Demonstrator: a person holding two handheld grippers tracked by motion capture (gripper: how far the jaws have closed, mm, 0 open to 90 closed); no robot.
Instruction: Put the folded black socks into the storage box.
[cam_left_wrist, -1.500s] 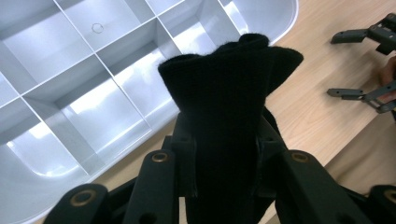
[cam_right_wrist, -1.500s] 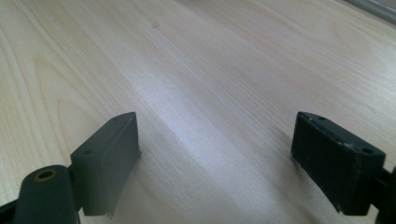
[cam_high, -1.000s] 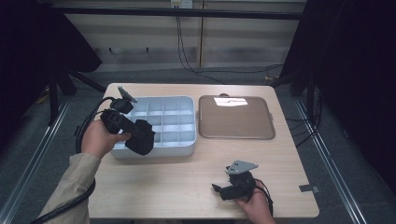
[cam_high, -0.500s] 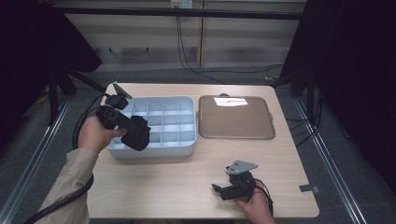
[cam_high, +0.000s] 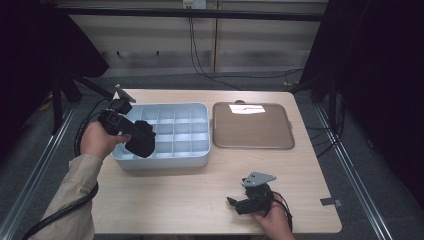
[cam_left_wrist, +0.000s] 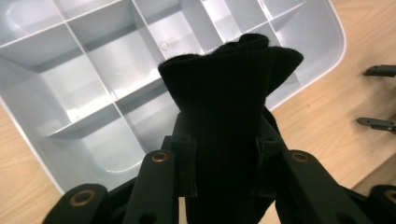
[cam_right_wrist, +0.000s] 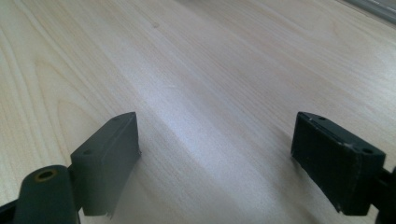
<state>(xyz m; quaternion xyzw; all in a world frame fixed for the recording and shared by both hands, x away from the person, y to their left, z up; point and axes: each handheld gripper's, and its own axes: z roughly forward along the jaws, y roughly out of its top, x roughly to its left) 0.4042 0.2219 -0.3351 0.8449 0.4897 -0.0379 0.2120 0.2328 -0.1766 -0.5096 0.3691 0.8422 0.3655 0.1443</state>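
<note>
The left gripper (cam_high: 141, 141) is clamped on a folded black cloth (cam_left_wrist: 231, 102), most likely a sock, and holds it over the front-left cells of the grey compartment tray (cam_high: 200, 159). In the left gripper view the cloth stands up between the jaws, above the tray's near corner, not yet inside any cell. The step in hand looks like placing the cloth into a compartment; the next move probably calls for lowering it squarely into one cell and then letting go, taking care that the bulk does not catch on the thin dividers. The right gripper (cam_right_wrist: 215, 158) rests low over the bare wooden surface (cam_high: 190, 200) near the front edge, jaws spread wide with nothing between them. Beside the tray lies a flat brown lid (cam_high: 252, 125), just apart from it. There is open room in front of the tray and between the two grippers
</note>
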